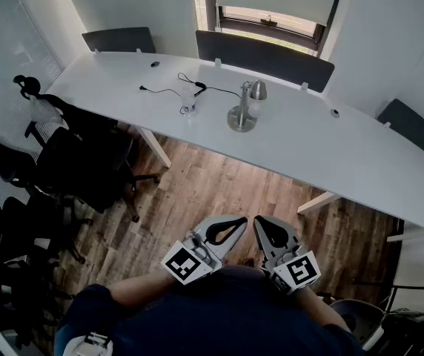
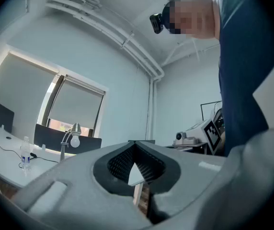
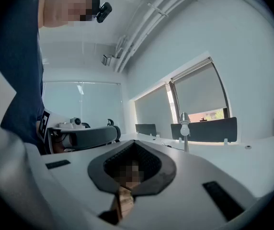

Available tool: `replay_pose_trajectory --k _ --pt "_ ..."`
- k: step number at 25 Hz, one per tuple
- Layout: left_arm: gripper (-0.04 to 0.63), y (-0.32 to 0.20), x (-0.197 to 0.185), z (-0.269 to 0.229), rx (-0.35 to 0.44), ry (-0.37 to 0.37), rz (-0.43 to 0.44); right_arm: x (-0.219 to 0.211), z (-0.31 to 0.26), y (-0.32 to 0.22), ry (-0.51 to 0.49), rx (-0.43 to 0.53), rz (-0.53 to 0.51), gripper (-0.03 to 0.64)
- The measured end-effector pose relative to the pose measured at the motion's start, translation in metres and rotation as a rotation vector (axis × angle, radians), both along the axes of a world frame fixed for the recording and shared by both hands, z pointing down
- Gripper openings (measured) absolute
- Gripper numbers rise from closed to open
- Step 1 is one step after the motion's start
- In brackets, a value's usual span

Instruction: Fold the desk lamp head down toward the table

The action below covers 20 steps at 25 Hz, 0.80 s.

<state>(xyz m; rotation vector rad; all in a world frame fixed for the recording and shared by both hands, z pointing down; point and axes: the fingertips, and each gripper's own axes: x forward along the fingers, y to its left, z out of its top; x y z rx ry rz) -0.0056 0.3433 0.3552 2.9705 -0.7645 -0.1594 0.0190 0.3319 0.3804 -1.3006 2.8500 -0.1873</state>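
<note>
Curved white table (image 1: 345, 147), office room: desk lamp (image 1: 242, 116) upright near its far edge, about midway along, head raised. Left gripper (image 1: 240, 222), right gripper (image 1: 258, 223): both fully closed, empty, side by side. Lamp straight ahead, well apart, neither gripper clearly nearer.

My head camera looks steeply down across the floor (image 1: 219, 191) to the desk (image 1: 330, 147), well off along the top of its frame. The cameras on my left gripper (image 1: 240, 222) and right gripper (image 1: 259, 222) look level along their own jaws, which loom close. All three views share the distant desk lamp (image 1: 246, 107) and the window (image 1: 271, 17). Each gripper view catches the other gripper at its edge.
</note>
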Motion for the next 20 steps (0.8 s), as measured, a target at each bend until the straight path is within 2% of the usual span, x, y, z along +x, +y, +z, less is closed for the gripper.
replay_pose_trajectory --k 14,20 --pt "0.006 -0.011 0.004 0.004 -0.012 -0.005 -0.019 0.003 0.003 -0.01 -0.019 -0.009 -0.024 0.008" --pt "0.006 -0.02 0.013 -0.002 0.002 0.003 -0.054 0.016 0.001 -0.019 -0.044 -0.009 -0.045 0.009"
